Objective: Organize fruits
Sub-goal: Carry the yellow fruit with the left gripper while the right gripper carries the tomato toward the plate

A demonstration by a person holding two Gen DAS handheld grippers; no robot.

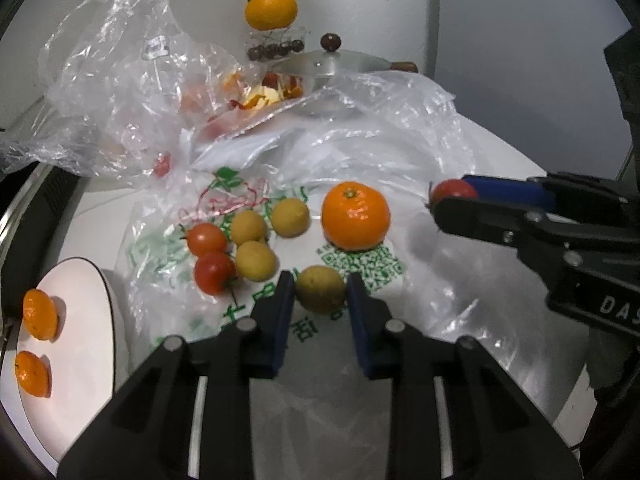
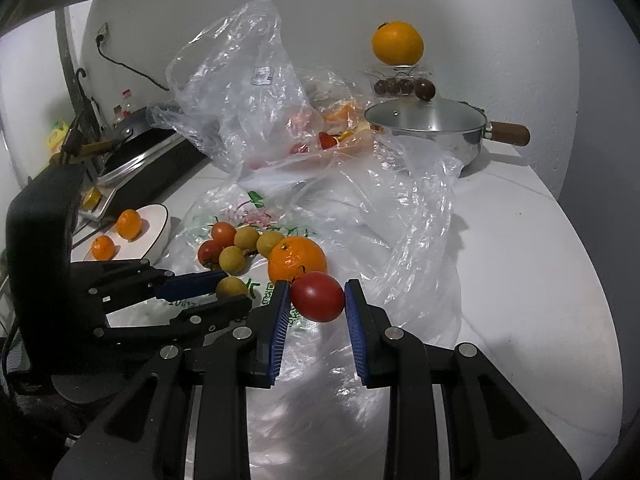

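Observation:
My left gripper (image 1: 320,292) is shut on a yellow-brown longan (image 1: 320,289), which lies on the printed plastic bag (image 1: 256,208); from the right wrist view this gripper (image 2: 234,289) holds the same longan (image 2: 231,287). My right gripper (image 2: 317,296) is shut on a red tomato (image 2: 318,297), held just above the bag; in the left wrist view that gripper (image 1: 448,196) and tomato (image 1: 454,190) are at the right. On the bag lie a mandarin (image 1: 355,216), three more longans (image 1: 256,260) and two tomatoes (image 1: 214,272). A white plate (image 1: 80,344) at the left carries two mandarins (image 1: 40,314).
Crumpled clear bags (image 1: 120,92) with fruit scraps sit behind. A lidded steel pan (image 2: 428,124) with a wooden handle stands at the back, beside a stand bearing an orange (image 2: 398,42) and dark fruits. A stove (image 2: 136,160) and bottles are at far left.

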